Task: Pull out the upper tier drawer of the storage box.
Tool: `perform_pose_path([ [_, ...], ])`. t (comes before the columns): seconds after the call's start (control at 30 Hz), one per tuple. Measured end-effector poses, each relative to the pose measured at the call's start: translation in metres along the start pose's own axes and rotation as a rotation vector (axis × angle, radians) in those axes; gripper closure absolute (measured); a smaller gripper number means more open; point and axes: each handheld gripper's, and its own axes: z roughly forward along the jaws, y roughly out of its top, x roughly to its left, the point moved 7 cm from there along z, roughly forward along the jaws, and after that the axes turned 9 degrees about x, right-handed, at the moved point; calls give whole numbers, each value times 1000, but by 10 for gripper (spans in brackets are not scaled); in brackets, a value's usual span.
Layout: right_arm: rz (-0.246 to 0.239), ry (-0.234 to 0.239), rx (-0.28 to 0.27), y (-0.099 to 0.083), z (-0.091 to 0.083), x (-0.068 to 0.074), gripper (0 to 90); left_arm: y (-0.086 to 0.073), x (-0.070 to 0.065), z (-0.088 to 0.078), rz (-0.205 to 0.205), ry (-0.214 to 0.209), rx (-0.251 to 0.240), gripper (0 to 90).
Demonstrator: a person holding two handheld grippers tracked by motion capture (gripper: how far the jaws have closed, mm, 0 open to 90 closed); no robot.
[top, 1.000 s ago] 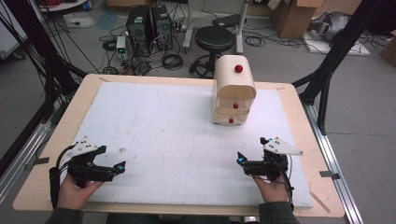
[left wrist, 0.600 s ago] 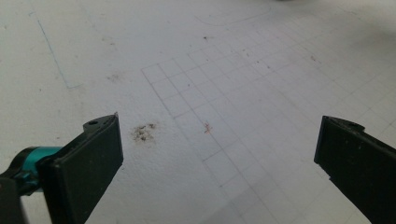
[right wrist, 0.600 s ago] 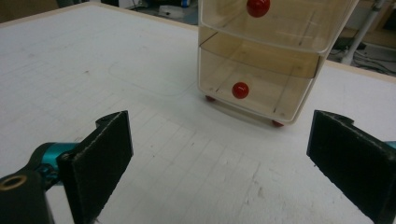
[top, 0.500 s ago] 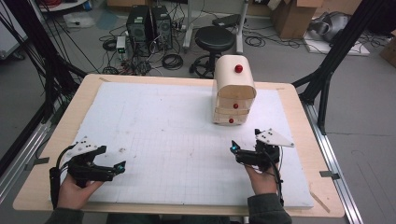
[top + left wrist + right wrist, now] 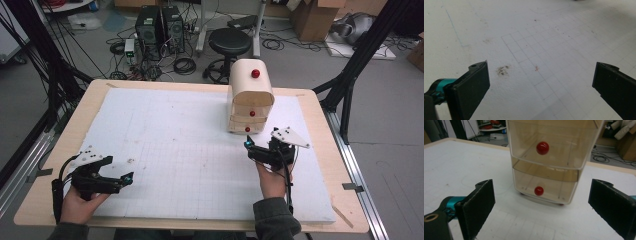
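A small cream drawer cabinet (image 5: pixel 250 102) with red ball knobs stands at the back right of the white gridded board (image 5: pixel 170 130). My right gripper (image 5: pixel 248 146) hovers just in front of it, pointing at its lower drawers. In the right gripper view the cabinet (image 5: pixel 546 162) faces me with two red knobs (image 5: pixel 542 147) between the wide black jaws of my right gripper (image 5: pixel 542 192); the jaws have just closed slightly and hold nothing. My left gripper (image 5: pixel 127 177) rests at the board's front left. It stands open over the bare grid (image 5: pixel 541 75).
The board lies on a wooden tabletop (image 5: pixel 325 130) with black frame poles (image 5: pixel 350 75) at its sides. Behind the table are a black stool (image 5: pixel 229 42), computer towers (image 5: pixel 155 22) and cables on the floor. A small dirt smudge (image 5: pixel 503 70) marks the board near the left jaws.
My right gripper has moved forward and slightly left, towards the drawer cabinet. The left gripper has stayed where it was.
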Motion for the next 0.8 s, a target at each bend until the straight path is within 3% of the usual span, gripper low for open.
perform_pose_path([
  [0.27, 8, 8, -12, 13, 9, 5, 57, 0, 0, 0, -5, 0, -4, 17],
  [0.37, 17, -34, -10, 22, 15, 5, 57, 0, -1, 1, -1, -3, 3, 17],
  [0.53, 22, -53, -6, 27, 21, 5, 58, 0, -1, 2, 2, -5, 4, 17],
  [0.73, 73, -89, -57, 31, 31, 4, 57, 0, -2, 3, 0, -7, 6, 17],
  [0.8, 81, -82, -59, 31, 35, 3, 58, 0, -2, 3, 1, -6, 7, 17],
])
